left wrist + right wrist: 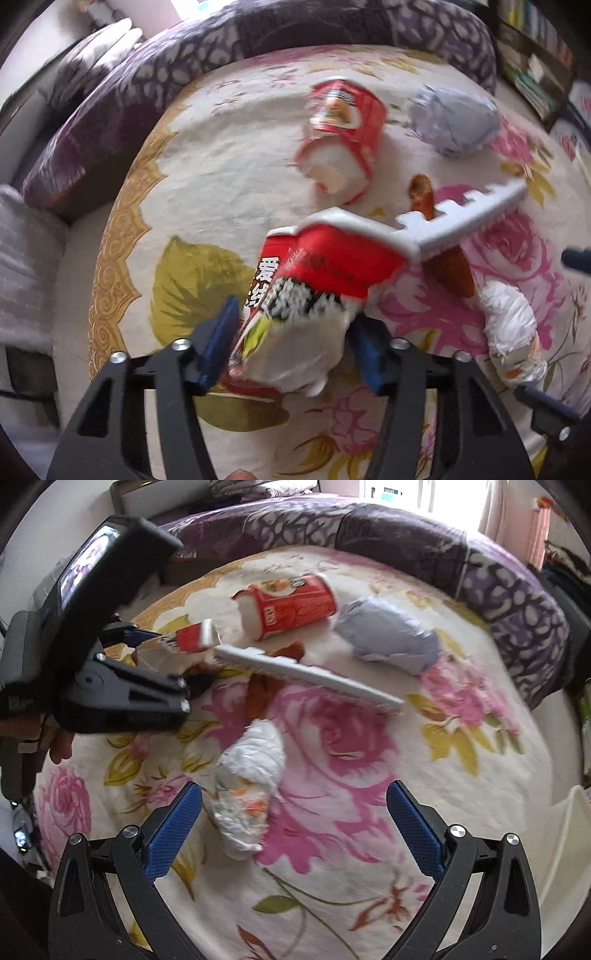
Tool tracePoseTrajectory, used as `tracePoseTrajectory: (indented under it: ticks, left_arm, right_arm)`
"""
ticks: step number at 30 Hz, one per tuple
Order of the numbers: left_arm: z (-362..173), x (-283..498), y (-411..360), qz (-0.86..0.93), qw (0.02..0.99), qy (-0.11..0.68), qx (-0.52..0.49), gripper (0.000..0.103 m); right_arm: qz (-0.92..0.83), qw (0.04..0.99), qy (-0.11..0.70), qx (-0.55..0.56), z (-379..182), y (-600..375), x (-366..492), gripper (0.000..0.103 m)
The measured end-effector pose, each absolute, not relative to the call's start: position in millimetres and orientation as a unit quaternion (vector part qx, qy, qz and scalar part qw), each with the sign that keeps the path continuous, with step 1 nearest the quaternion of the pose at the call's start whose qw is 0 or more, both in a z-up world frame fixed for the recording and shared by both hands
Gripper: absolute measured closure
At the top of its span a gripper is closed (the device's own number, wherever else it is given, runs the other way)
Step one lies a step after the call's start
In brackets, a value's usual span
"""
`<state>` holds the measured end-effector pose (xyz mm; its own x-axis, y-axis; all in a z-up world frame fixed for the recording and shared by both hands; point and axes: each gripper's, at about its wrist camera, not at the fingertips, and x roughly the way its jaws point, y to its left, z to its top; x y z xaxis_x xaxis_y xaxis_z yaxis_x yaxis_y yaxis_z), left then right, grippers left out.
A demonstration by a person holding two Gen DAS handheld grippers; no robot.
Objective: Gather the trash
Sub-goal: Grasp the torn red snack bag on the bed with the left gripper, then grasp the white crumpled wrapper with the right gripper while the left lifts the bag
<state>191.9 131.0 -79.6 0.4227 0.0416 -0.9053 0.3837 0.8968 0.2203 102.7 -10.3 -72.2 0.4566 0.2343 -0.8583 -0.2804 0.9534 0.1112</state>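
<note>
My left gripper is shut on a red snack bag whose top is closed with a long white toothed clip. The right wrist view shows that gripper at the left, with the bag and clip sticking out of it. My right gripper hangs open over the bedspread. A crumpled white wad lies just inside its left finger, untouched. A torn red paper cup and a grey-blue paper ball lie farther back.
Everything lies on a floral bedspread. A purple patterned blanket is bunched along the far side. Brown scraps lie under the clip. A white container's edge shows at the right, and shelves stand beyond the bed.
</note>
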Motion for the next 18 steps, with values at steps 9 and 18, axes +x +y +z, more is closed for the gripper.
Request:
tracePoseTrajectory:
  ticks: [9, 18]
  left_arm:
    - [-65.0, 193.0, 160.0, -0.094, 0.835, 0.527, 0.131, 0.057]
    - [-35.9, 188.3, 170.7, -0.062, 0.860, 0.502, 0.063, 0.057]
  right_arm:
    - [0.155, 0.849, 0.505, -0.008, -83.5, 3.8, 109.3, 0.043]
    - [0.177, 0.857, 0.483, 0.030, -69.2, 4.7, 108.0, 0.065]
